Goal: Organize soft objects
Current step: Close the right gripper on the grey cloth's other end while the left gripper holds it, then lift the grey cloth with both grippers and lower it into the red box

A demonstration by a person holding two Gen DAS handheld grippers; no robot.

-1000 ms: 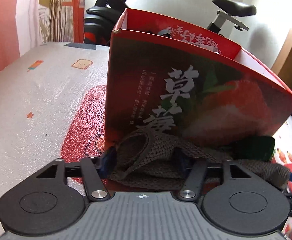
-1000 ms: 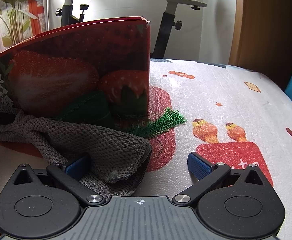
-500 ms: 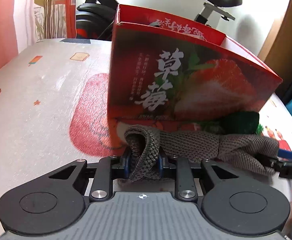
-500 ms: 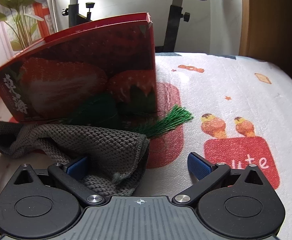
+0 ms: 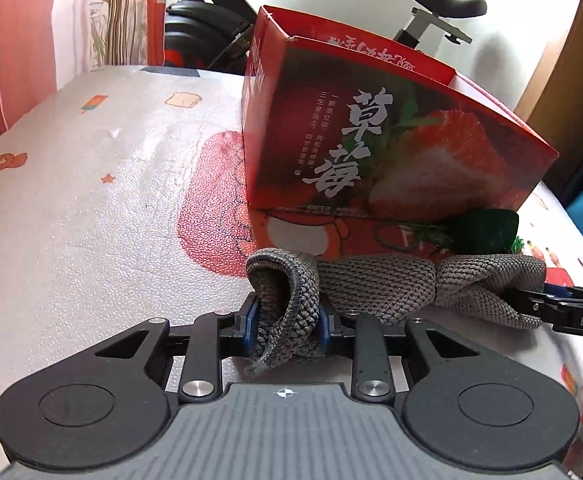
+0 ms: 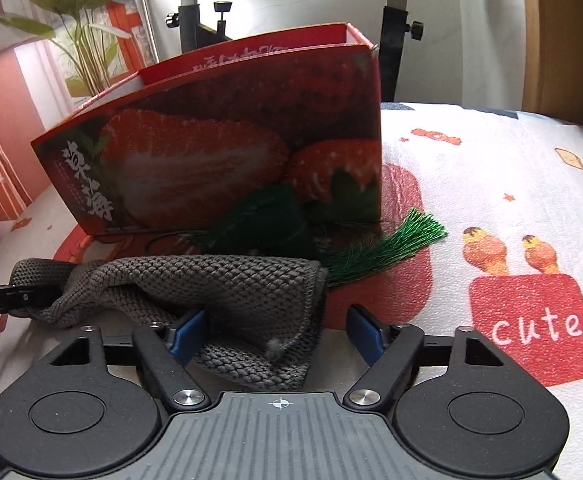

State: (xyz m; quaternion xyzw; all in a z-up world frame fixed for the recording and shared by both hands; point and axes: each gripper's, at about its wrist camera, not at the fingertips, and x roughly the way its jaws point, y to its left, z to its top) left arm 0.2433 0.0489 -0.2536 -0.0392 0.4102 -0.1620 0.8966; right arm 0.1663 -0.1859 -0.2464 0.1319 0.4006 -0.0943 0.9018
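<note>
Pinching one bunched end of the grey knit cloth (image 5: pixel 375 284), the left gripper (image 5: pixel 285 322) has both blue pads pressed into the fold. Cloth's stretched across the printed table cover (image 5: pixel 91 208), just in front of the red strawberry box (image 5: pixel 371 140). Right gripper (image 6: pixel 279 334) has just been closing w/ the other end of the cloth between its jaws; the 9 o'clock pad touches fabric, the 3 o'clock pad stands clear. Green tassel piece (image 6: pixel 387 246) lies at 12 o'clock from the right gripper, against the box
</note>
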